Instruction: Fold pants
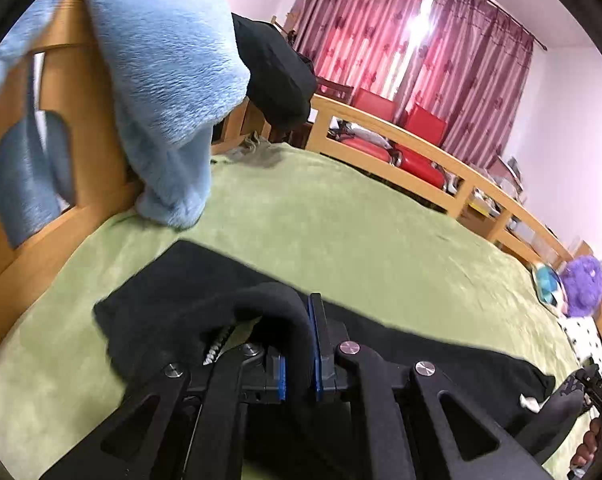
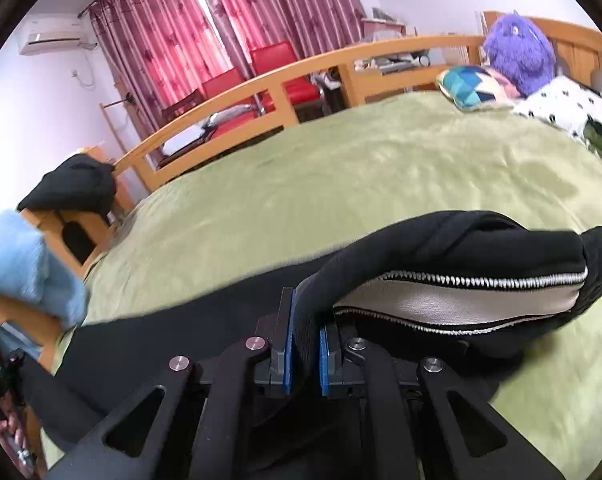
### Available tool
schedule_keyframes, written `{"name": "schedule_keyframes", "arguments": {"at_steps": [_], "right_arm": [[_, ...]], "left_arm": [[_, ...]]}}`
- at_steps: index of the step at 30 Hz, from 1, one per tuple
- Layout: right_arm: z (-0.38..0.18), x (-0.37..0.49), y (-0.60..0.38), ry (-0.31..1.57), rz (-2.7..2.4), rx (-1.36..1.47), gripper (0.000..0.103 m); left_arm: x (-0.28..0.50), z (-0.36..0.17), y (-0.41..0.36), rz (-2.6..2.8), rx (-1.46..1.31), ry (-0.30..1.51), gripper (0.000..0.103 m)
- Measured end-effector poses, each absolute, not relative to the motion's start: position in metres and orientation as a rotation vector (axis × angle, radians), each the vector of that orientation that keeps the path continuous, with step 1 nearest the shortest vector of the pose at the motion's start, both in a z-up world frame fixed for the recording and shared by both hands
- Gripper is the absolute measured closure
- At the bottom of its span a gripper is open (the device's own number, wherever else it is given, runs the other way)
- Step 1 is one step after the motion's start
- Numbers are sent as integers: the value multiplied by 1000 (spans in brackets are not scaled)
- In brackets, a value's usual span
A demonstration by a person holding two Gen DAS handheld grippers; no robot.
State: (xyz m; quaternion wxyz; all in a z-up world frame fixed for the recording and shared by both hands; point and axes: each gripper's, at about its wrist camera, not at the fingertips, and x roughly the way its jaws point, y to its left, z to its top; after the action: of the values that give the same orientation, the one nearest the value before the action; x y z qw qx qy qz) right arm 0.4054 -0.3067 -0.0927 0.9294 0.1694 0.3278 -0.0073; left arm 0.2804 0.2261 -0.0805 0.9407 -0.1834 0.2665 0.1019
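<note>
pants (image 1: 173, 304) | black, white zipper | bunched, partly lifted | green bedspread (image 1: 341, 220)

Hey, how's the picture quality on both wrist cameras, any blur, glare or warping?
Left wrist view: the window glows blown-out through the red patterned curtains, the fluffy light-blue blanket is smeared, and the wooden bed rail bows from fisheye. Right wrist view: the green bedspread is motion-soft, while the black pants with the white zipper stay fairly sharp.

Left claw (image 1: 299, 360) and right claw (image 2: 305, 344) clamped, angled downward.
</note>
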Motion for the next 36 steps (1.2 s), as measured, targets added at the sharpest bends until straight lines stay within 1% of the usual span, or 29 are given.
{"name": "schedule_keyframes", "arguments": {"at_steps": [3,4,5,6,7,8,9,10,11,12,13,14,16,19,21,23,25,28,30,32,36], "right_arm": [[-115,438,-304,696,-66,342,93],[-126,443,-304,715,-77,337,91],[-138,449,-303,742,-84,331,87],[-157,458,-300,797,-83,320,85],[-168,462,-297,835,-70,314,80],[-179,465,-295,880,-48,308,68],[-189,469,-290,931,-26,300,63],[-195,468,-285,964,-11,288,59],[-197,463,-283,968,-9,273,59],[-194,455,-281,953,-15,247,59],[-188,444,-280,934,-23,216,54],[-183,434,-280,920,-25,196,46],[-169,406,-278,877,-28,145,40],[-164,365,-288,831,-70,74,33],[-173,337,-293,841,-96,55,32],[-182,319,-302,862,-114,81,32],[-202,305,-320,920,-126,152,32],[-229,293,-343,977,-127,301,32],[-239,292,-351,963,-124,385,30],[-236,300,-349,942,-121,390,24],[-239,318,-351,920,-120,442,22]], "left_arm": [[305,-96,226,237,-376,542,94],[309,-105,227,237,-381,550,94],[316,-115,228,238,-389,572,94],[323,-126,227,235,-395,603,93],[329,-136,226,236,-397,639,85],[335,-144,224,241,-388,681,72],[339,-150,220,246,-364,721,63],[340,-153,217,261,-339,746,40],[337,-153,216,265,-324,748,26],[331,-150,214,256,-315,731,24],[324,-147,213,247,-309,716,24],[315,-142,212,239,-304,708,21],[296,-136,210,233,-300,709,17],[271,-146,209,211,-312,744,16],[257,-161,210,198,-343,799,16],[243,-177,212,159,-416,815,16],[236,-190,212,133,-455,817,16],[239,-214,211,136,-511,869,16],[250,-230,213,115,-580,895,16],[260,-238,215,131,-615,881,16],[280,-240,219,126,-664,833,16]]}}
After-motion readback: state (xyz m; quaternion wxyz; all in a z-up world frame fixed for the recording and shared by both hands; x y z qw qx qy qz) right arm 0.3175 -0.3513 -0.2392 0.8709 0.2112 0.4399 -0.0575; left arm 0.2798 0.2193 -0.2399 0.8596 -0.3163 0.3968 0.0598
